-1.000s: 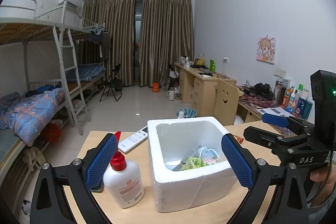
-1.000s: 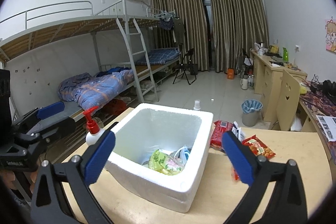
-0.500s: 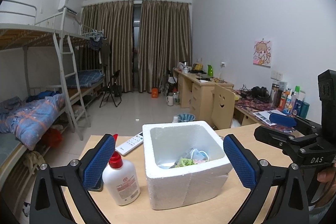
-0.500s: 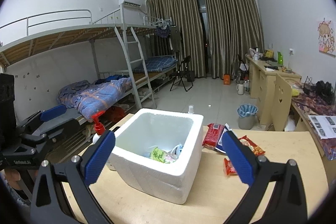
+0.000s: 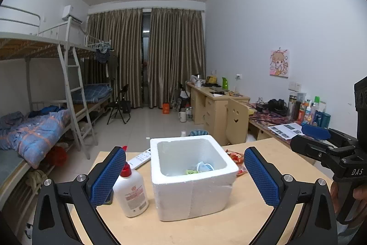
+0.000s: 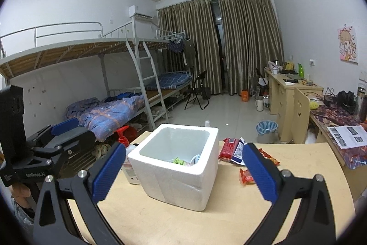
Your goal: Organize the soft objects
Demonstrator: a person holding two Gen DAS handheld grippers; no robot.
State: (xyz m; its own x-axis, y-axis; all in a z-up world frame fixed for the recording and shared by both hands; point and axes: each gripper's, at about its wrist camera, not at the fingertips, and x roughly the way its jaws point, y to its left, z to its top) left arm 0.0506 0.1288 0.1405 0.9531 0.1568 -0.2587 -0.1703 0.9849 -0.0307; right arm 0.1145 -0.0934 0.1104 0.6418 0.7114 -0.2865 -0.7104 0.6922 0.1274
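Observation:
A white foam box [image 5: 192, 178] stands on the wooden table [image 5: 206, 229]; it also shows in the right wrist view [image 6: 179, 167]. Inside lie a green packet [image 5: 191, 172] and a pale blue mask [image 5: 204, 165]. Red snack packets [image 6: 229, 148] and smaller ones [image 6: 247, 176] lie on the table right of the box. My left gripper [image 5: 184, 176] is open and empty, held back from the box. My right gripper [image 6: 182, 172] is open and empty, also back from the box. Each gripper shows in the other's view, the right one [image 5: 321, 141] and the left one [image 6: 57, 132].
A white pump bottle with a red cap [image 5: 130, 192] stands left of the box, a white remote [image 5: 141, 157] behind it. Bunk beds [image 6: 110, 107] stand to the left, desks and a chair [image 5: 234, 116] to the right, a bin [image 6: 266, 130] on the floor.
Both grippers have pulled back and risen away from the box, so it looks smaller and its contents sit lower in view. Both stay open.

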